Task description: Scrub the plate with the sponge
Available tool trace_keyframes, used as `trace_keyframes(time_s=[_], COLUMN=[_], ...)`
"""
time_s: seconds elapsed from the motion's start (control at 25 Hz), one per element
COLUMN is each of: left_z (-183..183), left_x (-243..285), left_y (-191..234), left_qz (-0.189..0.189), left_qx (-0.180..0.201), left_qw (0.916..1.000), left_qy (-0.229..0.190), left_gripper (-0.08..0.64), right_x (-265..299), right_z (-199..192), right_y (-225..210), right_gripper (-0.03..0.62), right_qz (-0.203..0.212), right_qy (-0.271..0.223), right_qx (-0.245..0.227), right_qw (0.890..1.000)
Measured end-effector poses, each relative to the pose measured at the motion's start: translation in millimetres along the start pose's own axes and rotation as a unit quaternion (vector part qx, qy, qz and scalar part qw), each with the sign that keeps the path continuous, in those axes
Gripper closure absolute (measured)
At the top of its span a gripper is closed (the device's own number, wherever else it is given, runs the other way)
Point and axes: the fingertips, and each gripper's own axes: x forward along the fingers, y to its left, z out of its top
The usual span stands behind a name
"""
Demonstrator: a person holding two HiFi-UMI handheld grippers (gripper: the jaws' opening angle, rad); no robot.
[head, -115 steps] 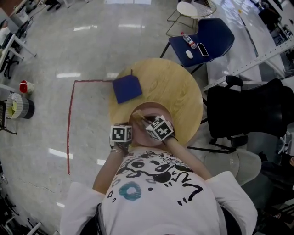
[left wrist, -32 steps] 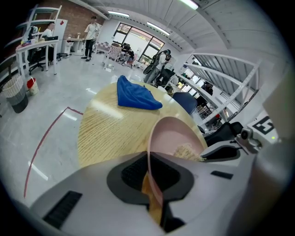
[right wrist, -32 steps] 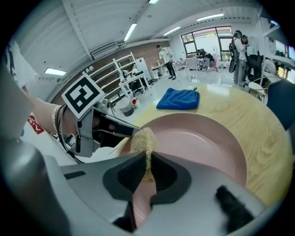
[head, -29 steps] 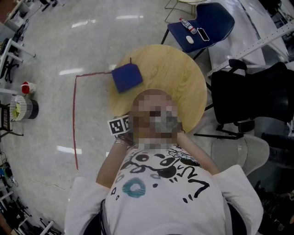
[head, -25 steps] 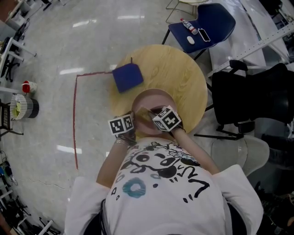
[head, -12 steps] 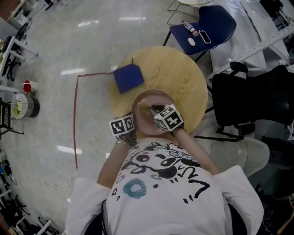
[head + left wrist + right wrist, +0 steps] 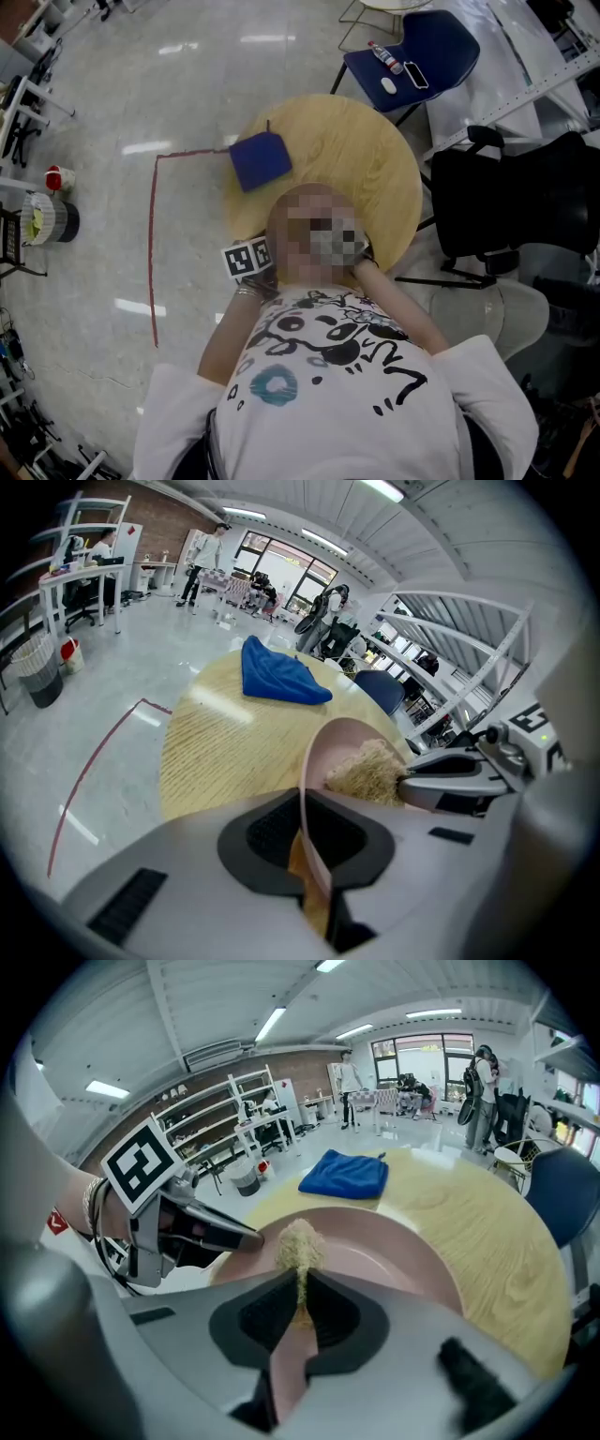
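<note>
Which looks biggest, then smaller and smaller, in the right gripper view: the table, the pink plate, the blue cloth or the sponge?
1. table
2. pink plate
3. blue cloth, even though it lies farther from the camera
4. sponge, smallest though very near

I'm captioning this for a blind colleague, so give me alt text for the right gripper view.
The right gripper has its jaws shut on a tan sponge, held against a pink plate. The left gripper clamps the plate's rim at the left, and a blue cloth lies farther back on the round wooden table.
</note>
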Motion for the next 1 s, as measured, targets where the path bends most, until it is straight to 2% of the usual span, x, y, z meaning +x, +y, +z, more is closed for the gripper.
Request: trace_keyframes(time_s=[0.44,1.0], left_z=[-0.1,0.2], left_x=[-0.6,-1.5], left_y=[1.8,2.4], left_qz=[-0.009,-0.011], left_qx=[-0.008,-0.037], left_qw=[0.9999,0.9992], left_qy=[0.003,-0.008], left_gripper=[0.532,0.532], right_x=[-8.1,-31.9], right_z=[10.0,-10.1], right_y=[-33.2,-68.0], right_gripper=[0.546,0.546], right_qz=[-0.056,-0.089], right_qy=[-0.024,-0.03], right_qx=[0.018,0.048], right_qw=[0.998,0.994])
